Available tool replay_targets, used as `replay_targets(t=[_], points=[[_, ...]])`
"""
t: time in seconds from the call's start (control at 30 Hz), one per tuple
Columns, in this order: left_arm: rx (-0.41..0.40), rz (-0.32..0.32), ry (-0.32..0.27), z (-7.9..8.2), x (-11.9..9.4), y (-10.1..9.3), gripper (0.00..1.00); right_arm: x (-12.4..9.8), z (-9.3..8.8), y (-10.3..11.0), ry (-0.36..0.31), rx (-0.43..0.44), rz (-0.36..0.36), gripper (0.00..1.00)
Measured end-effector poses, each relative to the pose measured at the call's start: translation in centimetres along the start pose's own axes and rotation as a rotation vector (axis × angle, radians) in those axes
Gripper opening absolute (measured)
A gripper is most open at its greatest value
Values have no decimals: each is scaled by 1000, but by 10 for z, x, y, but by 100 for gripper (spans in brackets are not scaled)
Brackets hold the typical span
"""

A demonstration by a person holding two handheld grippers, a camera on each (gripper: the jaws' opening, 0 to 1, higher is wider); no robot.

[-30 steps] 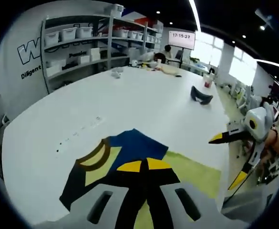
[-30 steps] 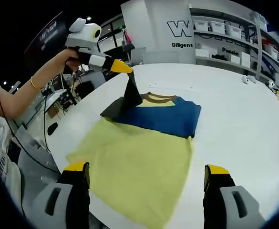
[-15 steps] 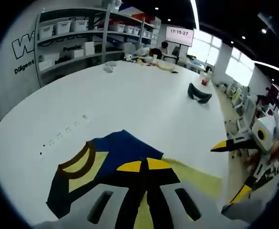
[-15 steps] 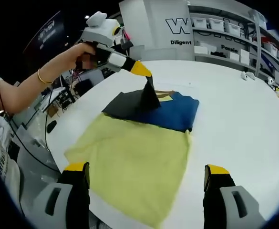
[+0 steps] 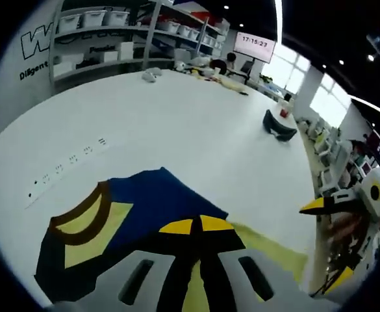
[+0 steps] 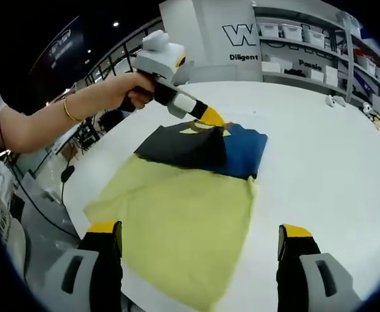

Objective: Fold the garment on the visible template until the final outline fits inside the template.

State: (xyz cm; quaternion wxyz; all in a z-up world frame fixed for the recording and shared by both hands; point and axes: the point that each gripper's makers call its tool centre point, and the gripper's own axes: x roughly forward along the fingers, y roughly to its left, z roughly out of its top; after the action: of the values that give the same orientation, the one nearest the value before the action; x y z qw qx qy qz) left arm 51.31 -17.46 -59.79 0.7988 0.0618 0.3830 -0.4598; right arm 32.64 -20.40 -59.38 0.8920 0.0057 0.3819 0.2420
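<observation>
One sleeve of the T-shirt (image 6: pixel 196 195) is clamped in the left hand-held gripper (image 6: pixel 212 120); lay it flat across the chest, keeping the spread-jawed right hand-held gripper (image 6: pixel 199 244) clear.

Left gripper (image 6: pixel 214 121) pinched, right gripper (image 6: pixel 199 239) agape

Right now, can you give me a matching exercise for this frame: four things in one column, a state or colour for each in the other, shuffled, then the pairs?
Things:
1. left hand-held gripper
2. right hand-held gripper
3. template
4. collar

States:
A. open
B. yellow-green, flat on the table
C. brown
D. shut on the garment

Pairs: 1-D, 2-A, 3-B, 4-C
</observation>
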Motion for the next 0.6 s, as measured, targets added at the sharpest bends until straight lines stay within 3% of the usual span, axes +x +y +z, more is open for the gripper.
replay_targets(t=[0.3,0.6], points=[[3,21,-8,-3,28,18,0,5,-2,-6,8,4,-3,99],[102,64,19,-15,57,32,1,13,3,-8,-9,10,-3,98]])
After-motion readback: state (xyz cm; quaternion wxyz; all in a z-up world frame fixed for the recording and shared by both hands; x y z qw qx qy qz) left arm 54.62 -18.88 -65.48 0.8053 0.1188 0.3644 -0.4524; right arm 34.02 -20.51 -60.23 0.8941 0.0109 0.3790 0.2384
